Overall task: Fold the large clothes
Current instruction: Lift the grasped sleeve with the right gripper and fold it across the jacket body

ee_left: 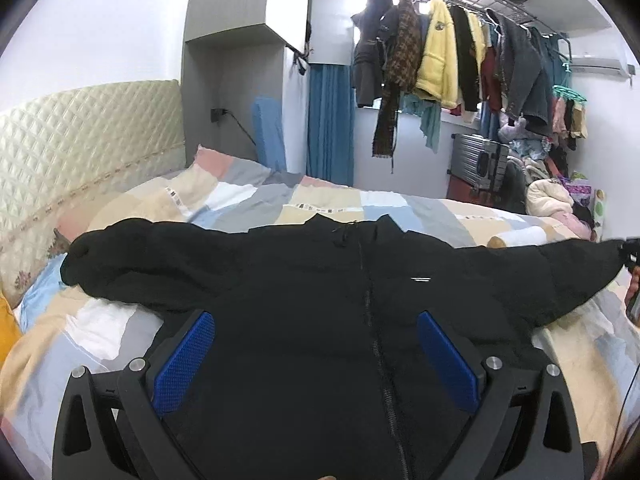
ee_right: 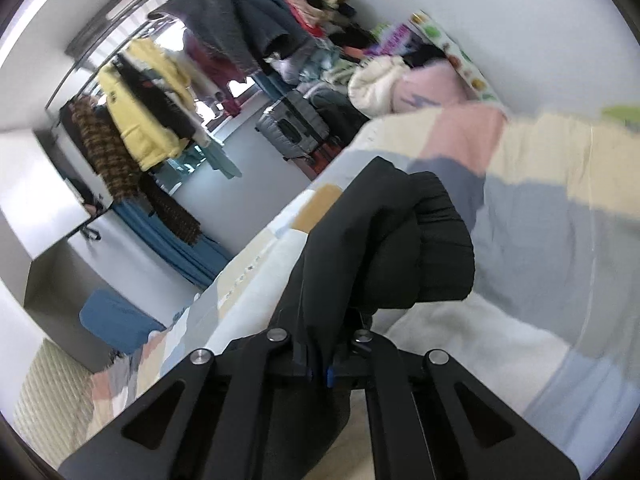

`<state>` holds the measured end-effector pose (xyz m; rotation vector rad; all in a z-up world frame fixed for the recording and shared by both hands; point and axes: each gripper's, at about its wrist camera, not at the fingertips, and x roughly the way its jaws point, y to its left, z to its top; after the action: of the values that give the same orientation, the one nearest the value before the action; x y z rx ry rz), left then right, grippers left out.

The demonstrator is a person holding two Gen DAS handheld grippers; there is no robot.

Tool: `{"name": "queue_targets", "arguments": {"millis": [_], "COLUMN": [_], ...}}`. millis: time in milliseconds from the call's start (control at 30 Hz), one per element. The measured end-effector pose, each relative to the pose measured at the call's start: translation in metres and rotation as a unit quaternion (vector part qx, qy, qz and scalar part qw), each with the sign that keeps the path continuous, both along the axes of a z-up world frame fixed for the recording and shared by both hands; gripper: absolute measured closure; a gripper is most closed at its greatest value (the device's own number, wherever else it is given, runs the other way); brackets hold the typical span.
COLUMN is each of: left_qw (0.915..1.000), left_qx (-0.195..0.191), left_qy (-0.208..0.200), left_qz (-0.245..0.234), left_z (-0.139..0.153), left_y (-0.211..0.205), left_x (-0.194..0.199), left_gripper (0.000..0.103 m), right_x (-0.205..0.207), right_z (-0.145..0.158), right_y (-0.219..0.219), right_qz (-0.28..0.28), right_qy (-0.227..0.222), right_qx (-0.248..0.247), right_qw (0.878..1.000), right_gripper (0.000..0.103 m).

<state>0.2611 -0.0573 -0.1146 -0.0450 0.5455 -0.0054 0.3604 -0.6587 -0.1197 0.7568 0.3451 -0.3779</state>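
A large black zip-up jacket lies front-up on the bed, zipper running toward me, both sleeves spread out. My left gripper is open above the jacket's lower front, its blue pads on either side of the zipper, holding nothing. My right gripper is shut on the jacket's right sleeve near its ribbed cuff, which is bunched in front of the jaws. The right gripper also shows at the sleeve's end in the left wrist view.
The bed has a pastel patchwork cover and a cream quilted headboard at left. A loaded clothes rail, a grey suitcase and a heap of clothes stand beyond the bed's far side.
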Motion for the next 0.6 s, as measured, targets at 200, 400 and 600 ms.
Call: {"name": "queue_targets", "arguments": {"millis": [200,400,600], "left_qw": [0.9983,0.9973,0.9985], "left_qx": [0.039,0.064,0.007], "left_qy": [0.039,0.032,0.047], "left_qz": [-0.02,-0.015,-0.027], "left_z": [0.019,0.0,-0.019], "left_y": [-0.017,-0.006,0.018], "left_x": [-0.011,-0.02,-0.017], "left_gripper": [0.001,0.001,0.001], "right_x": [-0.011,-0.013,-0.01], "right_z": [0.07,0.136,0.179], "right_y": [0.034,0.097,0.169], "right_qz": [0.026,0.058,0.083], "right_qy": [-0.01,-0.023,-0.02], "right_qx": [-0.046,-0.12,-0.183], "right_qw": [0.999,0.991,0.98], "right_gripper": [0.099,0.099,0.098]}}
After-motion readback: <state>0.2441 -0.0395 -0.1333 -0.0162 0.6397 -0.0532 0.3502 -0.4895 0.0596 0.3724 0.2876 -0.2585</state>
